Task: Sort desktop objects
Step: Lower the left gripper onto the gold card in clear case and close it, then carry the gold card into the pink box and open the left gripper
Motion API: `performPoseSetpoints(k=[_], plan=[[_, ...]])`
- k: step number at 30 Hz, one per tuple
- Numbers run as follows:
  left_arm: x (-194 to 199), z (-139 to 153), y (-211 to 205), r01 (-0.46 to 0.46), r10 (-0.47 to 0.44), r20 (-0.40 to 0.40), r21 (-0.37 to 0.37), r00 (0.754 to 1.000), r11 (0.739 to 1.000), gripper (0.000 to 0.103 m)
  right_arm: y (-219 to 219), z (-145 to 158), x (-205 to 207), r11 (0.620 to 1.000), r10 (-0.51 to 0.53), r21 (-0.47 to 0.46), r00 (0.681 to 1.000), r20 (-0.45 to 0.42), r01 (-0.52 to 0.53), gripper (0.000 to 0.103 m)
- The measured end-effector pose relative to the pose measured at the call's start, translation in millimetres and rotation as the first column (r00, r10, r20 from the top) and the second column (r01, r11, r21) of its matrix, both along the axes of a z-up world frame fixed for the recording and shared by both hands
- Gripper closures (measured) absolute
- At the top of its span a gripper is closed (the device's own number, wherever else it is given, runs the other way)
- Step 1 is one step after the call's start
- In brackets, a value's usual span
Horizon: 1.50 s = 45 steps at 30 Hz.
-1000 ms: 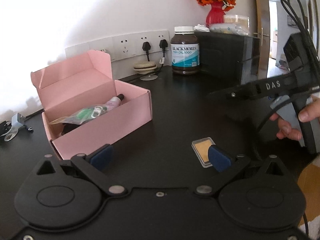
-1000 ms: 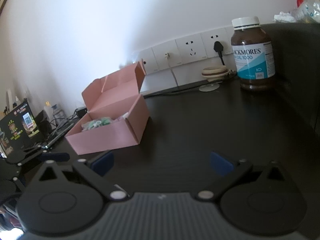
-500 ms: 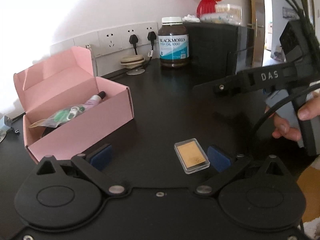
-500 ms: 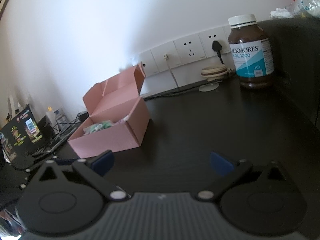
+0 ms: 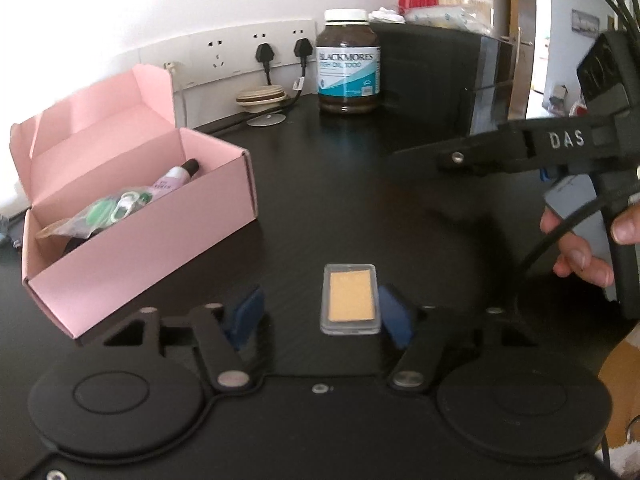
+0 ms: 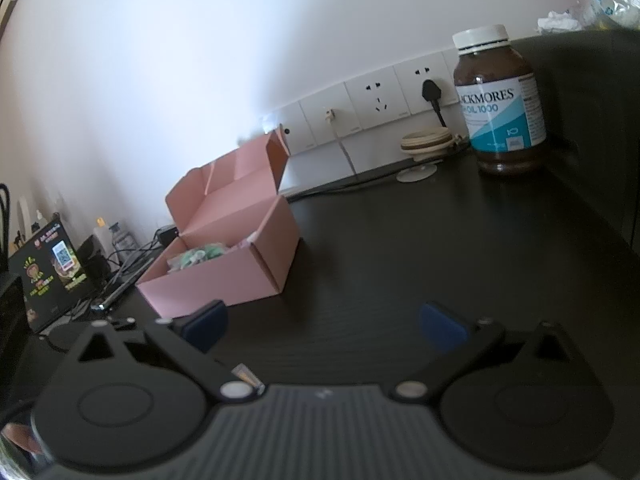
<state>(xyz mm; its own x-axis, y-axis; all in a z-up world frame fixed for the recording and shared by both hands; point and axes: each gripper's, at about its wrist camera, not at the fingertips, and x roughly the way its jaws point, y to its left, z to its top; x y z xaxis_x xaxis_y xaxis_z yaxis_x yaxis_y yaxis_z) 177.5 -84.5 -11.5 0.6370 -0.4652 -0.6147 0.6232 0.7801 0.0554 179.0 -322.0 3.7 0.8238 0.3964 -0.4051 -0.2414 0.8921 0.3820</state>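
Two tools are ours: the left tool (image 5: 320, 314) is closing around the card (image 5: 350, 299), its right pad alongside, the left apart. Our right tool (image 6: 324, 326) gapes empty; the box (image 5: 132, 216) sits at ten o'clock on the table (image 5: 360, 200).

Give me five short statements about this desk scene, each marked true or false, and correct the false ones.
1. The pink box stands open with items inside. True.
2. The clear case with the tan insert lies inside the pink box. False: it lies on the black desk, between the fingers of the left gripper, whose jaws are closing.
3. The brown supplement bottle stands upright near the wall sockets. True.
4. The right gripper holds the bottle. False: it is open and empty, with the bottle far ahead.
5. The left gripper's pads press both sides of the case. False: a gap remains on the left side.
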Motion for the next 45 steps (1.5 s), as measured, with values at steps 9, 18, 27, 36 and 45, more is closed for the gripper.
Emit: performPoseSetpoints(k=[9,18,27,36,45], plan=[[3.9,1.4,-11.5,0.028,-0.028,0.017,0.009,0.999,1.0,0.056,1.1,-0.2,0.2,1.0,-0.001,-0.005,1.0,-0.005,0.001,0.001],[-1.9,-0.6,-12.1,0.028,-0.028,0.039,0.014,0.999,1.0,0.071,0.6,-1.1,0.3,1.0,-0.006,0.001,1.0,-0.011,0.006,0.001],[-5.9,11.0,20.1,-0.067,0.066,0.101,0.002,0.993,0.998,0.071,0.6,-0.7,1.6,1.0,-0.003,0.001,1.0,-0.014,0.003,0.001],[18.6,62.4,37.9,-0.181,0.192,0.196,-0.072,0.962,0.981,0.071,0.9,-0.9,1.9,1.0,-0.003,-0.002,1.0,-0.016,0.003,0.001],[103.4,60.5,67.5,-0.383,0.389,0.043,-0.095,0.92,0.919,0.071,-2.1,-0.7,1.0,1.0,-0.014,0.008,1.0,-0.016,0.014,0.001]])
